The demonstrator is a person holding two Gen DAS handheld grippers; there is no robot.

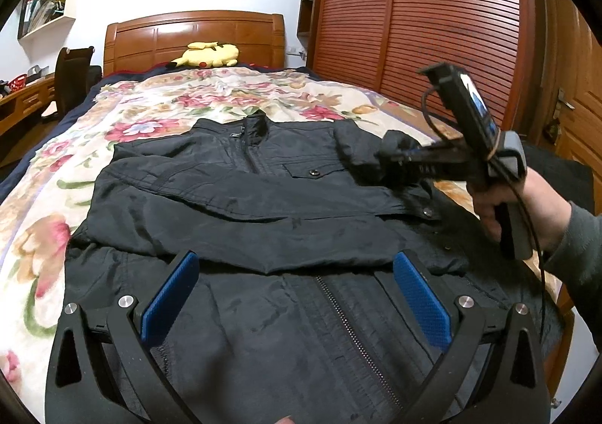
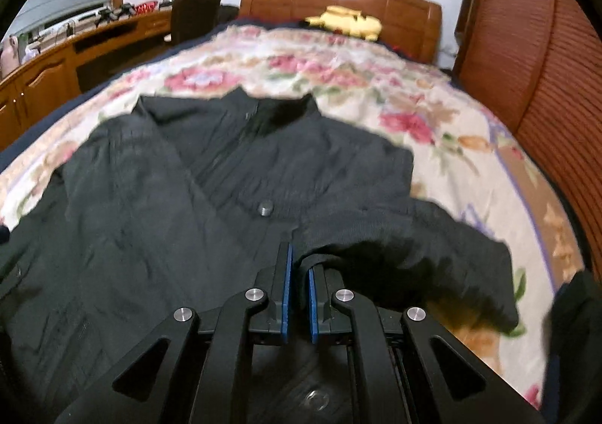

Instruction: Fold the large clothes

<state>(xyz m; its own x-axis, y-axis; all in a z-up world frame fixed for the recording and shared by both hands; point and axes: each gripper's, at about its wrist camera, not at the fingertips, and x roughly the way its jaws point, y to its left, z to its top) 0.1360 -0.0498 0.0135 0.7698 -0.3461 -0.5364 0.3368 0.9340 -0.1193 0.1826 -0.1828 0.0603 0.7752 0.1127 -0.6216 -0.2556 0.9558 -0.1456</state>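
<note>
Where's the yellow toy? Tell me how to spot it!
Find the big bed with the flowery blanket and the black jacket on it. Look to the far end, by the wooden headboard. The plush toy lies there, the only bright yellow thing on the bed.

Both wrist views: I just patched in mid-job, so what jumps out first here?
A black jacket lies front-up across the floral bedspread, one sleeve already folded over its chest. The right gripper is shut on the other sleeve's cuff; the left gripper hovers open over the zipper. A yellow plush toy rests by the wooden headboard.
</note>
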